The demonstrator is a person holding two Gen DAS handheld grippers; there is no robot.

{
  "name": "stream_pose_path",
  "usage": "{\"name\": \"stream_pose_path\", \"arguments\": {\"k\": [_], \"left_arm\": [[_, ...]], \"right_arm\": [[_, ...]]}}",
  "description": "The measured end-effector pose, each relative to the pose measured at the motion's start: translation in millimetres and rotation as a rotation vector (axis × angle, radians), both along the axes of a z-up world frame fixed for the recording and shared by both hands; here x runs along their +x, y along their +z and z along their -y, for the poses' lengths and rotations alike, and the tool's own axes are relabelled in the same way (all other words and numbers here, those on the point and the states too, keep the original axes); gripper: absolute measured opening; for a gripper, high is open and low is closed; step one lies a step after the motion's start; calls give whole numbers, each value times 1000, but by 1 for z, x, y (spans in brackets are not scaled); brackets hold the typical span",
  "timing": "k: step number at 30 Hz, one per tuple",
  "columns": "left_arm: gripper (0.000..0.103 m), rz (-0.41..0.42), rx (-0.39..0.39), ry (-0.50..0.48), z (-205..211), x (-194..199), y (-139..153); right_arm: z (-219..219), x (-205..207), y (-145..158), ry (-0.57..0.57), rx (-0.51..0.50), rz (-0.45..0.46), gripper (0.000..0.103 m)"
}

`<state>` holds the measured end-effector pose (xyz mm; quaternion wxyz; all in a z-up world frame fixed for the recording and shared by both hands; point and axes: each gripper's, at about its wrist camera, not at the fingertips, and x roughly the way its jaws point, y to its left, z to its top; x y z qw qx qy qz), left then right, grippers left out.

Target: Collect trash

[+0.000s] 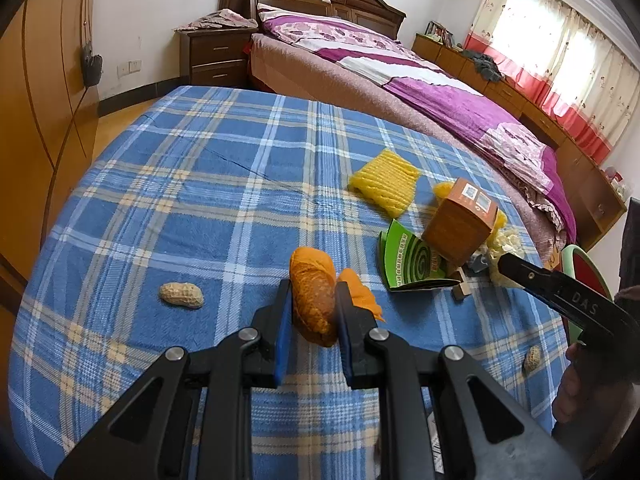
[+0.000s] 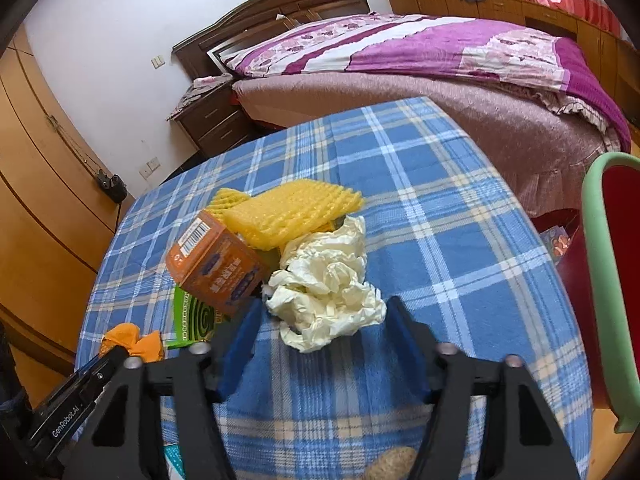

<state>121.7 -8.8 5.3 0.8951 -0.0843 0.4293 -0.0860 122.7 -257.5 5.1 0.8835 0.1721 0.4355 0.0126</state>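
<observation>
Behind everything you have the bed [image 1: 420,92] with its purple quilt, and in front of it the bench [image 1: 200,184] under a blue plaid cloth, where all the trash lies. Off the bench's right edge stands a red chair with a green rim [image 2: 604,280].

Your trash sits mostly in one cluster: the yellow foam net [image 2: 292,216] farthest back, the crumpled white tissue [image 2: 328,284] in front of it, the orange carton [image 2: 218,268] tilted just to their left and resting on the green printed sheet [image 1: 412,260].

Your right tool [image 2: 324,340] is spread wide, its blue pads on either side of the tissue's near end without visibly pressing it.

Your left tool [image 1: 312,308] is closed on the orange peel [image 1: 314,300], the pads against both its sides; a second scrap of peel [image 1: 360,292] lies just to its right.

One peanut [image 1: 182,295] rests alone on the cloth left of that tool, and another peanut [image 1: 532,358] lies near the bench's right edge.
</observation>
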Motion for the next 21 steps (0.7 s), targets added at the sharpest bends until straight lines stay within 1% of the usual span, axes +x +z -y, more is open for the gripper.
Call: {"name": "stream_pose_path", "arguments": {"k": [1,4,5,10,21], "left_arm": [[20,0,0,-1,0,0,0],[20,2,-2,-3,2,0,1],[20,3,-2,-3,2,0,1],[20,18,-7,-11,5,-4,8],[20,73,-22,-76,24,-24,36]], "right_arm": [[0,1,-2,1,-4,-7,43],[3,-2,-3,-1,1,-4,31],[4,-3,-2,-1,5,3,29],[12,-18,9,-24,24,39,27],[29,-71,44,-82,27,133,26]]}}
